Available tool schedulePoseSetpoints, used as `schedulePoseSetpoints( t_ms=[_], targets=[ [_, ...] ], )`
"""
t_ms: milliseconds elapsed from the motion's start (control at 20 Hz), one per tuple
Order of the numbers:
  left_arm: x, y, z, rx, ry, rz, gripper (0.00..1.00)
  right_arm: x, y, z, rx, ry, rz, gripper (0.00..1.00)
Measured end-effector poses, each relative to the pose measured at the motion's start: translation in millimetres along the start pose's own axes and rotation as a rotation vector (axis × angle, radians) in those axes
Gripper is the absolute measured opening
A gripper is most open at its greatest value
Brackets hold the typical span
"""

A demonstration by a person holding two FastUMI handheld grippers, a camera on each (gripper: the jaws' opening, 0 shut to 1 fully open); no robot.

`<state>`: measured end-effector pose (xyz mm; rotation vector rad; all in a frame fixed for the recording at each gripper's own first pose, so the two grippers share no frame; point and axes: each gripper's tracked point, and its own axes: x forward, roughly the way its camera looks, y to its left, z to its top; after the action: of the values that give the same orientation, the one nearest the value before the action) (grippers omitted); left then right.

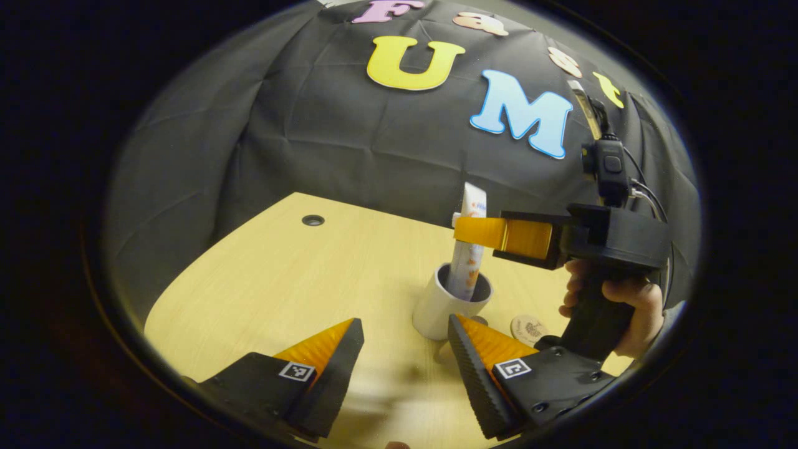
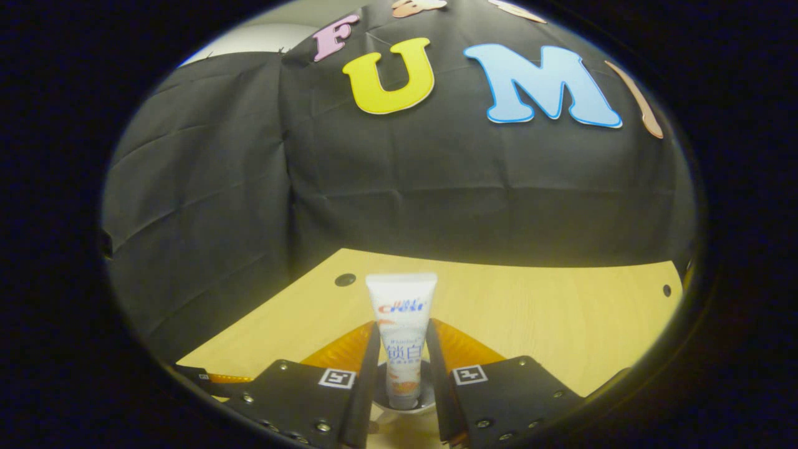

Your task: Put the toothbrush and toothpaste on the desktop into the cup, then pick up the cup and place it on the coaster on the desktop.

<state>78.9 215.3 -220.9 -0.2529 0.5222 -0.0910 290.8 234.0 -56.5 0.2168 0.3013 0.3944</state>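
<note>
On the pale wooden desktop (image 1: 268,280) a white cup (image 1: 439,305) holds the upright toothpaste (image 1: 469,249), pinched by the right gripper (image 2: 402,355), the coaster (image 1: 528,328) just beside, while the left gripper (image 1: 405,349) hangs spread and empty.

- Desktop (image 1: 280,274): light wood-grain surface, smooth, low sheen.
- Cup (image 1: 439,308): white, smooth, ceramic-looking, slightly glossy wall; dark inside.
- Toothpaste (image 2: 401,337): white plastic tube, smooth, soft sheen, printed face.
- Coaster (image 1: 528,328): light wood-like disc, matt, with a dark mark on its face.
- Left gripper (image 1: 405,355): matt black plastic body; fingers (image 1: 480,368) faced with black ribbed pads and backed with translucent orange plastic.
- Right gripper (image 2: 402,368): matt black plastic plates fixed with small metal screws; orange translucent finger backs; square paper-like black-and-white markers.
- Booth wall (image 2: 436,187): matt black cloth, creased.
</note>
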Motion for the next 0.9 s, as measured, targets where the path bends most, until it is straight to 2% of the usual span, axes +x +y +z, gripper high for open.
schedulePoseSetpoints(
  t_ms=[50,100,200,450,500,550,700,750,800,900],
  targets=[
    [-1,0,1,-0.001,0.0,0.001,0.89,-3,1,0,0.001,0.001,0.005,0.51],
    [-1,-1,-1,-0.001,-0.001,-0.001,0.89,-6,0,0,0.001,-0.001,0.003,0.7],
    [-2,-5,2,0.001,-0.005,0.0,0.89,-10,-2,4,0.002,-0.016,-0.001,0.87],
    [-7,-17,5,0.009,-0.017,0.005,0.89,-24,-8,16,0.009,-0.045,0.009,0.88],
    [-8,-19,7,0.012,-0.021,0.007,0.96,-27,-9,17,0.011,-0.049,0.013,0.88],
    [-9,-21,8,0.014,-0.023,0.008,0.89,-31,-11,21,0.013,-0.053,0.014,0.88],
    [-13,-30,8,0.024,-0.027,0.008,0.89,-47,-17,29,0.015,-0.068,0.014,0.88],
    [-13,-33,9,0.03,-0.028,0.008,0.96,-54,-20,31,0.017,-0.073,0.013,0.88],
    [-15,-36,10,0.036,-0.027,0.007,0.89,-61,-22,34,0.018,-0.078,0.011,0.88],
    [-16,-43,8,0.044,-0.018,-0.002,0.89,-76,-30,38,0.019,-0.087,0.002,0.88]
  ],
)
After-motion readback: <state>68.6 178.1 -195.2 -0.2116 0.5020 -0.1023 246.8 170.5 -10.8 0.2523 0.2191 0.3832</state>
